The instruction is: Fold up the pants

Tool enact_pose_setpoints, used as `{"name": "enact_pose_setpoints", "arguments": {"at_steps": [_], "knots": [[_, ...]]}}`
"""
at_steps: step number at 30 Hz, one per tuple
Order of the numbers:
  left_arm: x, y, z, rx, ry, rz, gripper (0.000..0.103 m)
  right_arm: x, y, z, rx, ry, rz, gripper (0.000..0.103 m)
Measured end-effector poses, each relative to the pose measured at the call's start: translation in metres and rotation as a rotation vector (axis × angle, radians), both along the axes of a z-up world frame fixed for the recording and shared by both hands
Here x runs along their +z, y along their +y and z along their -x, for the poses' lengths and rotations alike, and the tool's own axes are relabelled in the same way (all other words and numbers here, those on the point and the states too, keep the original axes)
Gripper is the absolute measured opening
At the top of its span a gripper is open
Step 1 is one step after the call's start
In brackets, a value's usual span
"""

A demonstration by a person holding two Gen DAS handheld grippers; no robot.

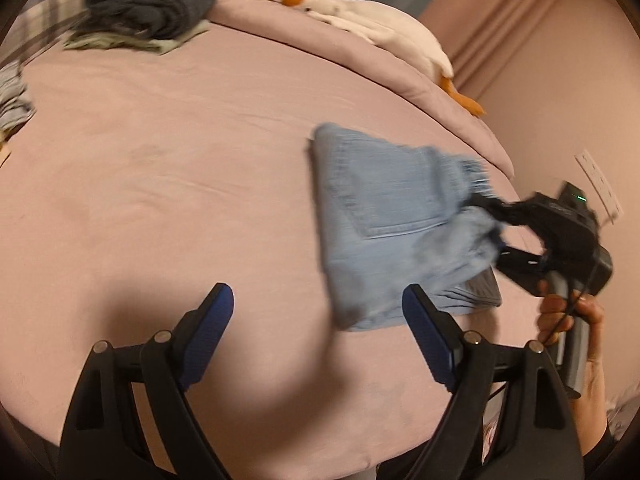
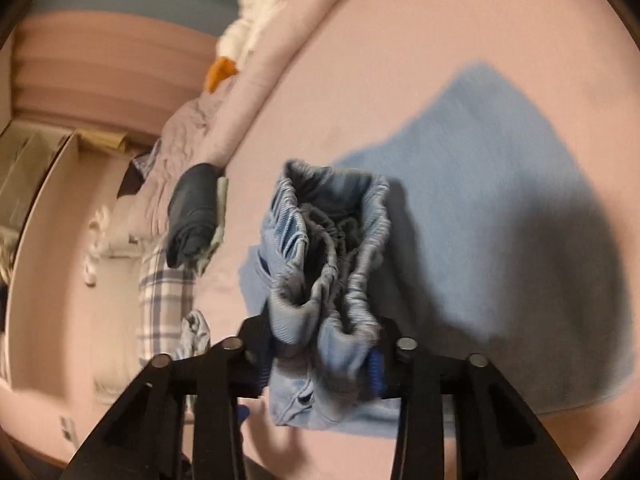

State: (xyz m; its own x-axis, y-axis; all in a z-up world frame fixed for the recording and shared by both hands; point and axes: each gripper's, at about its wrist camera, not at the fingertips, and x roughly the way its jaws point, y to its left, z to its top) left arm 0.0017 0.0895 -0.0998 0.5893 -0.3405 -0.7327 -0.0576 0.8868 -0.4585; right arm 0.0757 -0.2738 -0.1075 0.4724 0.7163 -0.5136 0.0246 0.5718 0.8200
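Pants (image 1: 384,216): folded, near bed (image 1: 168,168) right edge; my right gripper (image 2: 320,344) clamps waistband, left gripper (image 1: 320,312) spread wide, empty. Final fold in hand; next needs grip on free corner.

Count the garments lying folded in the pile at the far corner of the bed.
2 that I can tell: a dark grey rolled garment on top, and a pale green one flat underneath. More may be hidden beneath them.

One pair of blue denim pants (image 1: 384,216), one plush goose (image 1: 376,20), one dark folded garment (image 1: 152,0), two tools (image 1: 316,312) (image 2: 324,344).
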Motion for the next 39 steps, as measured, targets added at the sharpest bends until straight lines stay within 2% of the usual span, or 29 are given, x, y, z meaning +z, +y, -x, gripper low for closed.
{"name": "enact_pose_setpoints", "arguments": {"at_steps": [3,5,7,10,13,16,20,21,22,24,28,30,32,33,34,37,39], "knots": [[0.003,0.004,0.000,0.004,-0.006,0.004,0.086,0.020,-0.025,0.008,-0.052,-0.083,-0.012,0.034],[0.003,0.001,0.000,-0.005,-0.008,0.000,0.086,0.031,-0.044,0.014,-0.101,-0.129,0.026,0.034],[0.000,-0.004,-0.003,-0.018,-0.005,0.004,0.086,0.033,-0.062,0.022,-0.136,-0.136,0.057,0.034],[-0.002,-0.014,-0.013,-0.042,0.001,0.008,0.086,0.011,-0.073,0.017,-0.153,-0.074,0.053,0.034],[0.001,-0.028,-0.025,-0.077,-0.003,-0.002,0.086,-0.017,-0.074,0.015,-0.192,-0.001,0.157,0.034],[0.005,-0.042,-0.037,-0.115,-0.010,-0.027,0.086,-0.040,-0.082,0.016,-0.219,0.025,0.072,0.034],[0.009,-0.067,-0.065,-0.172,-0.010,-0.067,0.086,-0.049,-0.086,0.008,-0.152,0.068,0.029,0.034],[0.010,-0.075,-0.073,-0.187,-0.011,-0.070,0.086,-0.046,-0.088,0.009,-0.146,0.085,0.006,0.036],[0.010,-0.077,-0.077,-0.197,-0.013,-0.070,0.086,-0.043,-0.093,0.012,-0.138,0.089,0.001,0.043],[0.016,-0.089,-0.092,-0.219,-0.029,-0.087,0.086,-0.028,-0.097,0.021,-0.137,0.055,0.065,0.045],[0.026,-0.112,-0.125,-0.264,-0.052,-0.091,0.085,0.016,-0.093,0.041,-0.175,-0.096,0.303,0.046],[0.029,-0.132,-0.143,-0.313,-0.062,-0.101,0.084,0.031,-0.088,0.044,-0.147,-0.185,0.310,0.046],[0.025,-0.155,-0.162,-0.362,-0.042,-0.100,0.074,0.041,-0.073,0.040,-0.070,-0.258,0.308,0.035],[0.023,-0.163,-0.167,-0.379,-0.030,-0.101,0.062,0.043,-0.059,0.035,-0.020,-0.278,0.334,0.033],[0.018,-0.174,-0.176,-0.407,-0.012,-0.107,0.055,0.041,-0.049,0.031,0.019,-0.285,0.361,0.029],[-0.003,-0.205,-0.193,-0.459,0.044,-0.199,0.053,0.022,-0.022,0.022,0.109,-0.253,0.495,0.021],[-0.020,-0.210,-0.204,-0.466,0.100,-0.198,0.055,0.000,-0.015,0.018,0.132,-0.187,0.568,0.017]]}}
